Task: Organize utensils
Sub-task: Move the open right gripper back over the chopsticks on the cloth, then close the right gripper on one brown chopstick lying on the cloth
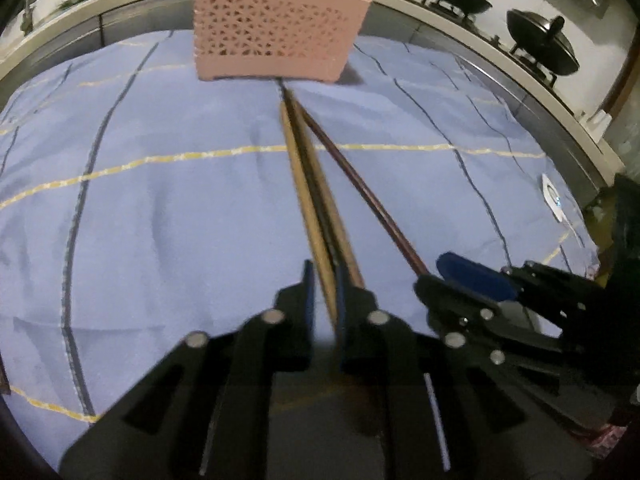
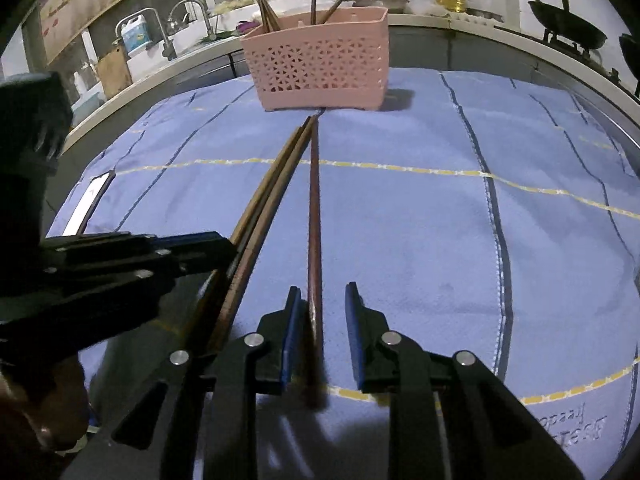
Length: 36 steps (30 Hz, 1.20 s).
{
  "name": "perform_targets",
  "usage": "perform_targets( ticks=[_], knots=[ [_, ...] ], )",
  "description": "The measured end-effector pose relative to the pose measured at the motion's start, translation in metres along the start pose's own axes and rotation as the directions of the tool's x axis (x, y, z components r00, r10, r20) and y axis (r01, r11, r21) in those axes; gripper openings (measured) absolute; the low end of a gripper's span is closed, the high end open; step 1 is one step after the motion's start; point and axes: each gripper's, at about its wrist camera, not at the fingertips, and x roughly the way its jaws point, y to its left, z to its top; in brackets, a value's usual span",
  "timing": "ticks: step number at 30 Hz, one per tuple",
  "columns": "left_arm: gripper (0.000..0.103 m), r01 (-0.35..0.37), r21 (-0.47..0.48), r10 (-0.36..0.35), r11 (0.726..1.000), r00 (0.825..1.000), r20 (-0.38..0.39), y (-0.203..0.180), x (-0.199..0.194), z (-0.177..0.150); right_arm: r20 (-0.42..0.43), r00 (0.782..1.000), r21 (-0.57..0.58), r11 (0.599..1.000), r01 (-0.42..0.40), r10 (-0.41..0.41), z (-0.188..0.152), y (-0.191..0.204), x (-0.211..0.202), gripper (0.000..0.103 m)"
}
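Three chopsticks lie on the blue cloth (image 1: 160, 200), long axes running straight from the grippers toward the pink basket (image 1: 280, 32) at the far edge. The left gripper (image 1: 325, 292), tilted downward, straddles the tan pair (image 1: 308, 184), its pads narrowly apart and seemingly not pressing. The right gripper (image 2: 322, 320), just beside it, stands apart around the dark chopstick (image 2: 315, 208), which rests against one pad only.

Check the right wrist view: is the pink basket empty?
No. Several chopsticks stand upright in the pink basket at the far edge of the blue cloth.
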Motion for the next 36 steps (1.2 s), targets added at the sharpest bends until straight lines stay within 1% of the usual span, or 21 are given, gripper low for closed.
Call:
perform_targets(
  ticks=[2,5,8,14,16,18,19,20,21,23,25,31,36],
  knots=[
    [0.018,-0.015,0.002,0.015,1.0,1.0,0.004,0.0,0.0,0.001,0.003,1.0,0.003,1.0,-0.008,0.008,0.002,-0.001,0.001,0.023],
    [0.02,-0.07,0.023,0.07,0.997,0.997,0.016,-0.004,0.002,0.004,0.009,1.0,0.001,1.0,-0.014,0.014,0.002,0.001,0.001,0.023],
    [0.022,-0.103,0.027,0.102,0.994,0.995,0.018,-0.003,0.006,0.008,0.013,1.0,-0.002,1.0,-0.016,0.016,0.001,0.001,0.001,0.023],
    [0.022,-0.192,0.1,0.189,0.976,0.981,0.041,-0.015,0.012,0.01,0.019,1.0,0.003,1.0,-0.013,0.013,0.002,-0.002,0.002,0.023],
    [0.022,-0.197,0.103,0.193,0.975,0.98,0.044,-0.015,0.013,0.013,0.024,1.0,-0.005,1.0,-0.008,0.008,0.003,0.001,0.004,0.023],
    [0.019,-0.197,0.096,0.194,0.976,0.98,0.047,-0.013,0.013,0.015,0.032,0.999,-0.011,1.0,-0.001,0.001,0.003,0.002,0.004,0.023],
    [0.015,-0.202,0.093,0.198,0.975,0.979,0.051,-0.011,0.013,0.016,0.038,0.999,-0.013,1.0,0.011,-0.01,0.003,0.001,0.004,0.019],
    [0.01,-0.208,0.091,0.203,0.974,0.978,0.055,-0.011,0.013,0.015,0.044,0.999,-0.007,1.0,0.03,-0.03,0.003,-0.002,0.003,0.01],
    [0.009,-0.207,0.084,0.203,0.975,0.977,0.057,-0.009,0.012,0.015,0.046,0.998,0.008,0.999,0.039,-0.039,0.003,-0.006,0.002,0.008],
    [0.007,-0.225,0.069,0.221,0.972,0.973,0.059,-0.004,0.01,0.015,0.05,0.997,0.065,0.997,0.05,-0.053,0.003,-0.019,-0.001,0.008],
    [0.007,-0.252,0.054,0.249,0.966,0.966,0.065,0.001,0.008,0.015,0.051,0.997,0.1,0.994,0.051,-0.056,0.003,-0.027,-0.003,0.007],
    [0.007,-0.288,0.04,0.285,0.957,0.955,0.078,0.01,0.005,0.015,0.032,0.999,0.082,0.996,0.041,-0.044,0.002,-0.022,-0.003,0.008],
    [0.007,-0.3,0.046,0.295,0.953,0.951,0.092,0.011,0.005,0.014,0.026,0.998,0.061,0.997,0.048,-0.05,0.002,-0.015,-0.001,0.008]
  ],
)
